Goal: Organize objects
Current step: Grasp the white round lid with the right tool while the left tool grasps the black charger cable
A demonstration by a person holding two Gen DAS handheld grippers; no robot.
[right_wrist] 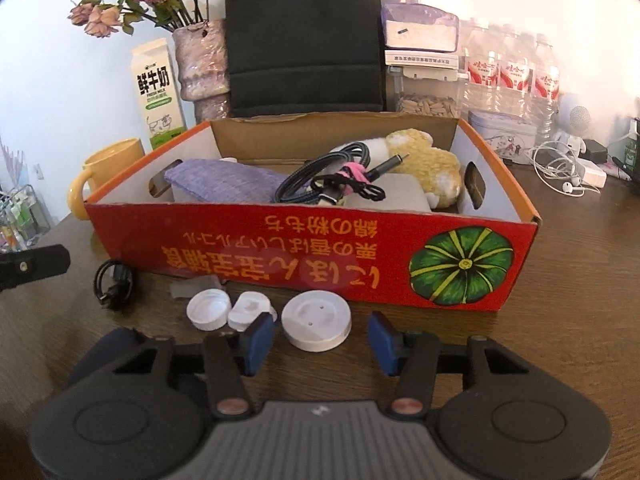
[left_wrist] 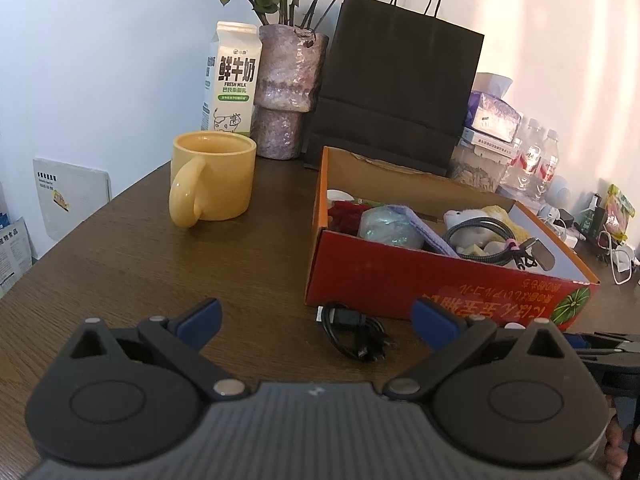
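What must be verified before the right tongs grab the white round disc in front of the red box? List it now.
1. Right tongs straddle the white round plastic disc: ok.
2. Pads pressing the disc: not ok, gaps show.
3. Small white cap clear of the pads: cannot tell, it sits close.
4. Red cardboard box has room inside: ok, though crowded.
5. Left tongs open, empty: ok.
6. Black coiled cable out of the path: ok.
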